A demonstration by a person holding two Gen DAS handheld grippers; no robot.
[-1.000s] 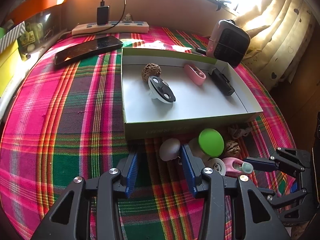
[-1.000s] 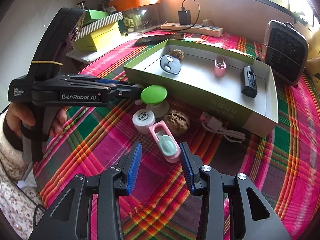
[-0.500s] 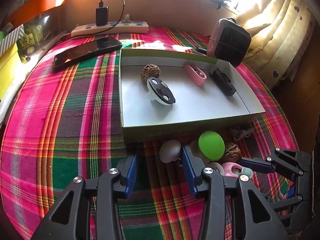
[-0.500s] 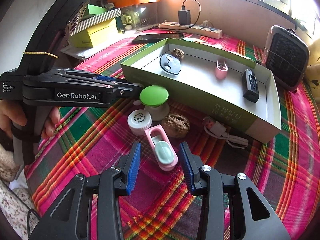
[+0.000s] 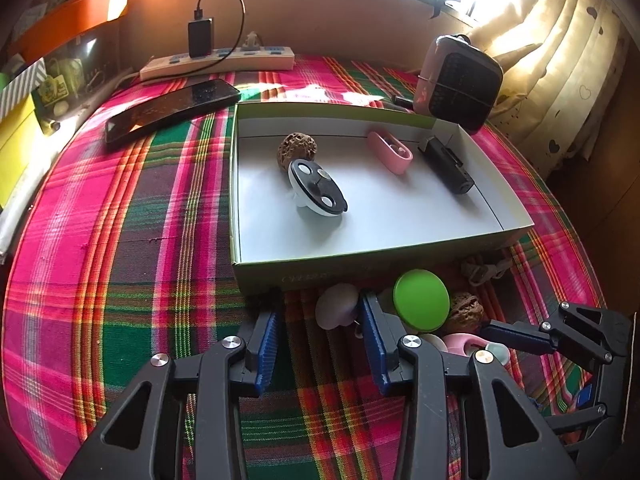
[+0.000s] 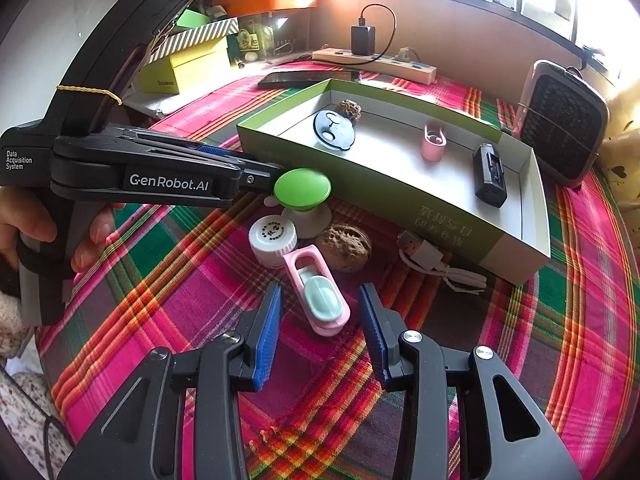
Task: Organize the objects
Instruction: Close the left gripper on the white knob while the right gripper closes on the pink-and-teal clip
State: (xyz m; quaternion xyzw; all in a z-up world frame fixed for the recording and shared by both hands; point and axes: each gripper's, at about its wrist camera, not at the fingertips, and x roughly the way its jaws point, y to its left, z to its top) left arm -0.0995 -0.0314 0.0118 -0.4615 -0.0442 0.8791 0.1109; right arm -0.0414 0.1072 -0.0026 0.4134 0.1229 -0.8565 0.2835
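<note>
Since a second ago both tools have crept forward: the left hand-held gripper [image 5: 320,336] now has its spread fingers closer to the white mushroom-shaped piece [image 5: 337,311] by the box wall, and the right hand-held gripper [image 6: 320,328] has eased in so that the pink-and-mint clip [image 6: 320,296] lies between its open fingers, not yet pinched. Neither holds anything.

The job looks under halfway. Inside the green box [image 5: 236,184], on the far side of the plaid-covered counter [image 5: 120,240], already lie a walnut [image 5: 297,148], a black-and-white disc [image 5: 318,188], a pink clip [image 5: 390,152] and a black clip-like device [image 5: 448,164]. Still outside, clustered against the box's near wall, are the white piece, a green-topped knob [image 6: 303,188], a white bottle cap [image 6: 273,236], a second walnut [image 6: 344,246], the pink-and-mint clip and a white cable [image 6: 436,264] toward the right. I judge these six remain to be put in.

Hard to read: from the left wrist, the cap and the pink-and-mint clip are largely hidden behind the left tool's right finger, and the cable is only a dim tangle in shadow. From the right wrist, the white piece is almost wholly covered by the left tool and the green knob, so whether a finger touches it I cannot tell. The print on the box wall is illegible.
</note>
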